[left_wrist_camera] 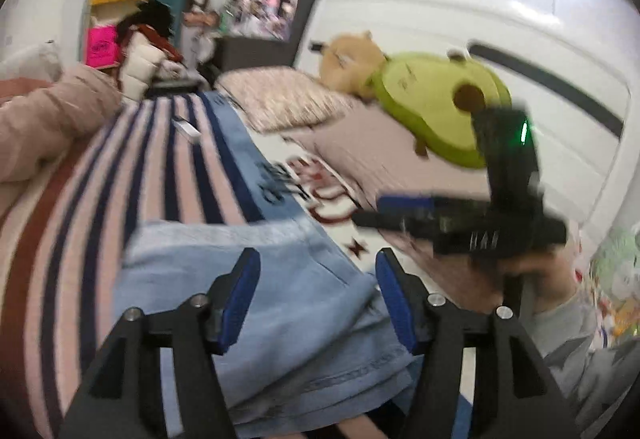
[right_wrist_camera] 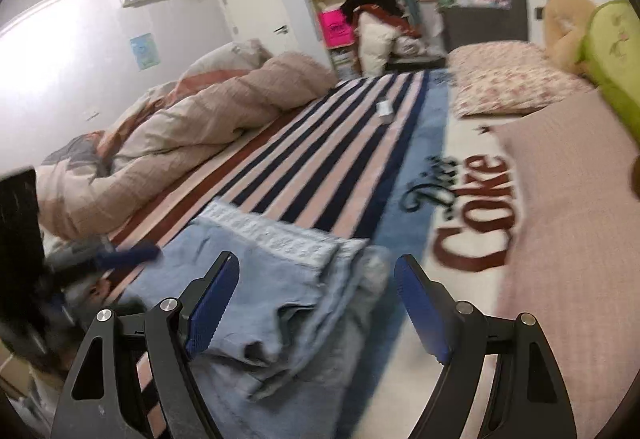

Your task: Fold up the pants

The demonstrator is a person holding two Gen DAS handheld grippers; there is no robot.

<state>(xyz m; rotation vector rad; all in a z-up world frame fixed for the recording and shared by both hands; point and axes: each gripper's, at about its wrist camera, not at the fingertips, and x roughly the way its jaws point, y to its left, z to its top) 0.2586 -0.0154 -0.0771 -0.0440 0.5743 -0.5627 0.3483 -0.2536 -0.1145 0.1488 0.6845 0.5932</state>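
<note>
- Two hand-held grippers hang over light blue jeans point(left_wrist_camera: 280, 303) that lie partly folded on a striped blanket point(left_wrist_camera: 168, 175) across the bed.
- Left wrist view: the left hand-held gripper point(left_wrist_camera: 318, 295) has its blue pads point(left_wrist_camera: 240, 299) apart above the denim, gripping nothing; the cloth lies below them, flat and free.
- Only this view shows the right device from outside: a black body with a green light, held by a hand point(left_wrist_camera: 516, 279) in a grey sleeve, to the right of the jeans.
- Right wrist view: the right hand-held gripper point(right_wrist_camera: 316, 303) stands wide, released, with rumpled denim point(right_wrist_camera: 280, 303) under and between its pads point(right_wrist_camera: 424, 311); the left pad looks close to the fabric, though I cannot tell whether it touches.
- Only here do you see the turned-over band of the jeans with its pale patterned lining point(right_wrist_camera: 276, 235), and the "Diet Coke" lettering point(right_wrist_camera: 472, 215) on the blanket just beside them.
- This view also catches the other gripper's blue tip point(right_wrist_camera: 128, 255), blurred, at the left edge of the jeans.
- Both views share the floral pillow point(right_wrist_camera: 508, 79) and the green plush toy point(left_wrist_camera: 436, 107) by the headboard, well apart from the jeans.
</note>
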